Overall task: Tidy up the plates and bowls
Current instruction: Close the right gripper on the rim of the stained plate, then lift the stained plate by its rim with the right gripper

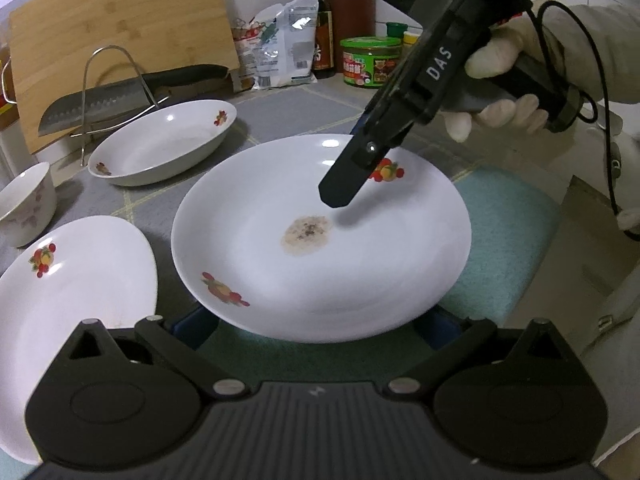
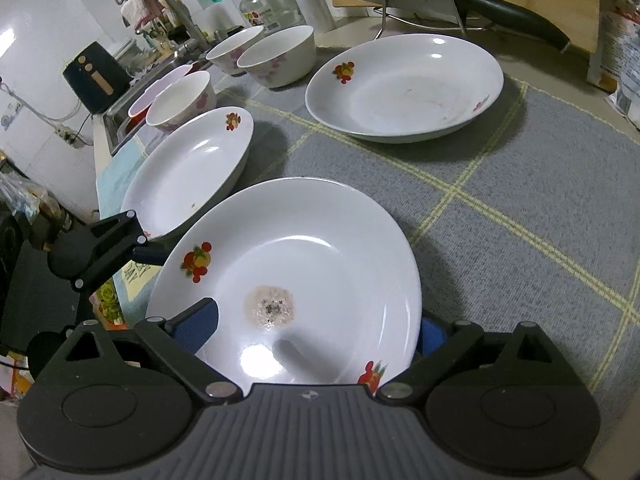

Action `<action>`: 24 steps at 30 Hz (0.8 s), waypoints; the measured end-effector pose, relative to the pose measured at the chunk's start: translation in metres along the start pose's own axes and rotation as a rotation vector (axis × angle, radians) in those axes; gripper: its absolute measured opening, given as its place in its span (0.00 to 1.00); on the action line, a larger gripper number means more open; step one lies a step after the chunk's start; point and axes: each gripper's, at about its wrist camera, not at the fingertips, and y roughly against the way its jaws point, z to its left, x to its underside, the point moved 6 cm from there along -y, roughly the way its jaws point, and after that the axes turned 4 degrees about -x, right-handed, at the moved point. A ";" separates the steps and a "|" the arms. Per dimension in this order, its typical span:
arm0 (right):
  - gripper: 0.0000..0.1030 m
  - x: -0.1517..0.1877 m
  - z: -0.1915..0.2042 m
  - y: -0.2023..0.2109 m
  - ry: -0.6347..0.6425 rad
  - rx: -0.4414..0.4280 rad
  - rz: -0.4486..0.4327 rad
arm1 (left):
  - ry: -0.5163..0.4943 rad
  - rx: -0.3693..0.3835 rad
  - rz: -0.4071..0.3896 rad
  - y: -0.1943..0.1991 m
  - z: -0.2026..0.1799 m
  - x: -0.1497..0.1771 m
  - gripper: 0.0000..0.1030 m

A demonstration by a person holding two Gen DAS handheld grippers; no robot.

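Observation:
A white plate with fruit prints and a brown stain [image 1: 320,240] is held between both grippers above the counter; it also shows in the right wrist view [image 2: 288,280]. My left gripper [image 1: 316,324] grips its near rim. My right gripper [image 2: 312,336] is shut on the opposite rim, one finger [image 1: 344,188] lying over the plate. Two more fruit-print plates lie on the mat: one to the left [image 2: 188,168] and one at the back [image 2: 404,88]. Three floral bowls [image 2: 276,56] stand near the sink.
A grey checked mat [image 2: 520,200] covers the counter. A knife [image 2: 460,4] on a wire rack and a wooden cutting board [image 1: 112,40] stand at the back, with bottles, a green tin [image 1: 370,62] and bags. A sink [image 2: 120,116] lies far left.

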 end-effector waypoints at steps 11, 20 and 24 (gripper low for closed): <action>0.99 0.001 0.005 -0.002 0.026 0.033 0.018 | -0.016 0.013 0.015 -0.001 0.001 -0.001 0.99; 0.99 -0.001 0.009 0.008 0.039 0.051 -0.002 | -0.014 0.016 0.019 0.004 -0.001 -0.008 0.99; 0.99 -0.001 0.007 0.015 0.042 0.068 -0.012 | -0.035 0.018 0.017 0.004 -0.003 -0.015 0.99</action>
